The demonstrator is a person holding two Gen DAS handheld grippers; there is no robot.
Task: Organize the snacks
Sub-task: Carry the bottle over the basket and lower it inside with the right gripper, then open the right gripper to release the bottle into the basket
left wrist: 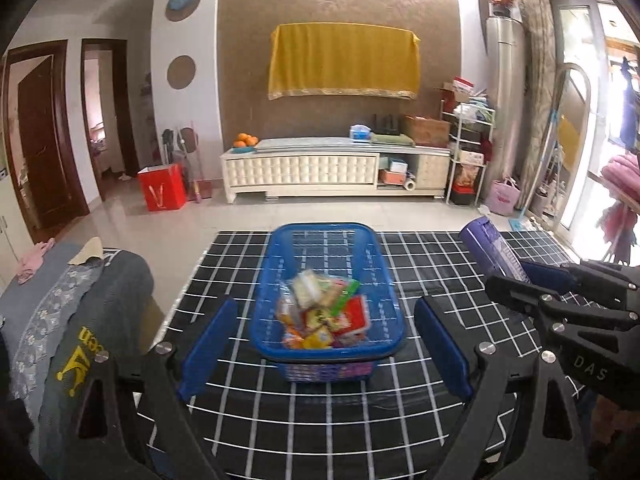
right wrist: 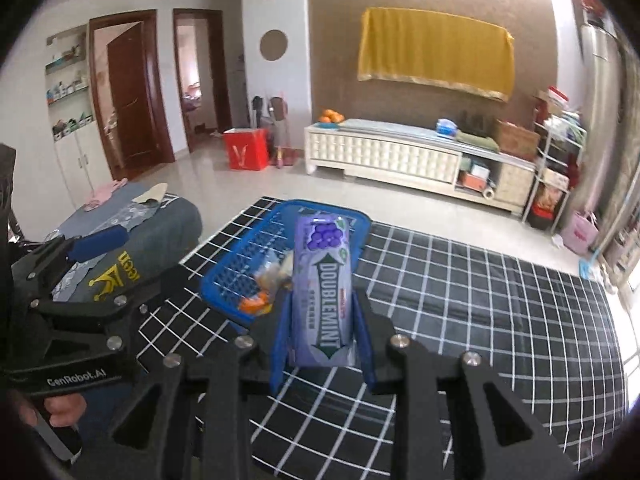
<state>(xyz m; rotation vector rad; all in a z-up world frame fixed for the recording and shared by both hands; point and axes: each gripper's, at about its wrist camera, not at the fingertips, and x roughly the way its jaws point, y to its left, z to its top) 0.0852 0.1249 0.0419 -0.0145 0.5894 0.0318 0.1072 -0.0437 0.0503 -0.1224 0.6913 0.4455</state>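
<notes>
- A blue plastic basket (left wrist: 326, 264) sits on a black cloth with a white grid (left wrist: 440, 392), well filled with small snack packets (left wrist: 324, 312) in orange, yellow and red.
- The left gripper (left wrist: 326, 346) hangs just above the cloth with its blue pads spread wide on either side of the basket's near end, holding nothing.
- The right gripper (right wrist: 322, 344) is clamped on a purple Doublemint gum pack (right wrist: 324, 288), gripped at its lower end and pointing up and away.
- The gum pack is raised to the right of the basket, above the cloth and not inside.
- A grey cushion with yellow print (left wrist: 80, 320) lies to the left of the cloth.
</notes>
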